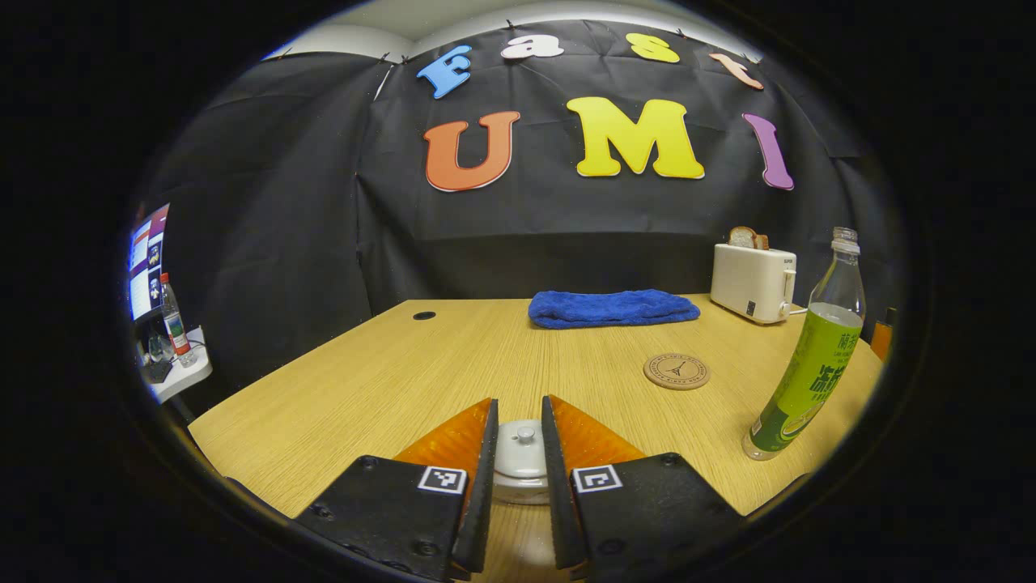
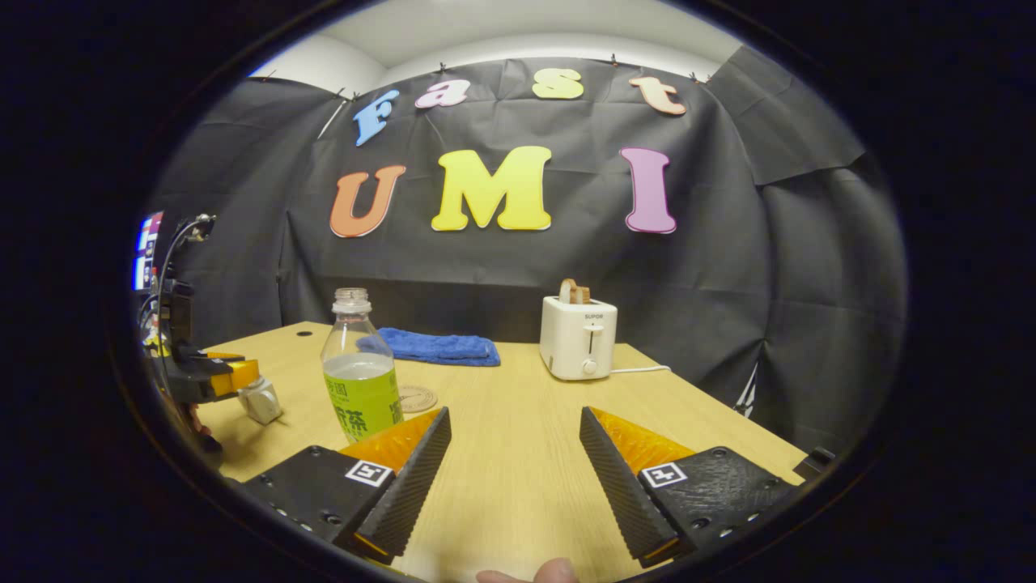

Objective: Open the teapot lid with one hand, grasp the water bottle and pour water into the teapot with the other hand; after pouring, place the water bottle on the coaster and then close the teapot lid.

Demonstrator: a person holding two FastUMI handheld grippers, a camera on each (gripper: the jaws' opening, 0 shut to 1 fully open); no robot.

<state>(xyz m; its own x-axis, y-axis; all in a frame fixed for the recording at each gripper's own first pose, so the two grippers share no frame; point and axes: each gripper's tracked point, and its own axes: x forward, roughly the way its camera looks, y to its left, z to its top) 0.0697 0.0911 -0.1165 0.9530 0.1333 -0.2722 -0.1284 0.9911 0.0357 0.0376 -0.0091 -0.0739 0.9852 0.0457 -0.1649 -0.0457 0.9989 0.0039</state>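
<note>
A small white teapot (image 1: 520,460) with its knobbed lid (image 1: 525,437) on sits between the fingers of my left gripper (image 1: 519,399). The fingers stand close together on either side of the lid, and I cannot tell whether they touch it. To the right stands an uncapped clear bottle (image 1: 809,372) with a green label, partly full. A round cork coaster (image 1: 677,371) lies left of it. In the right gripper view, my right gripper (image 2: 514,413) is open and holds nothing, with the bottle (image 2: 360,380) just ahead on its left. The coaster (image 2: 417,397) lies behind the bottle. The left gripper (image 2: 231,376) hovers by the teapot (image 2: 261,401).
A folded blue towel (image 1: 611,308) lies at the back of the wooden table (image 1: 388,380). A white toaster (image 1: 753,283) with bread stands at the back right, its cord trailing. A side shelf (image 1: 174,368) with a bottle and a screen is off the table's left.
</note>
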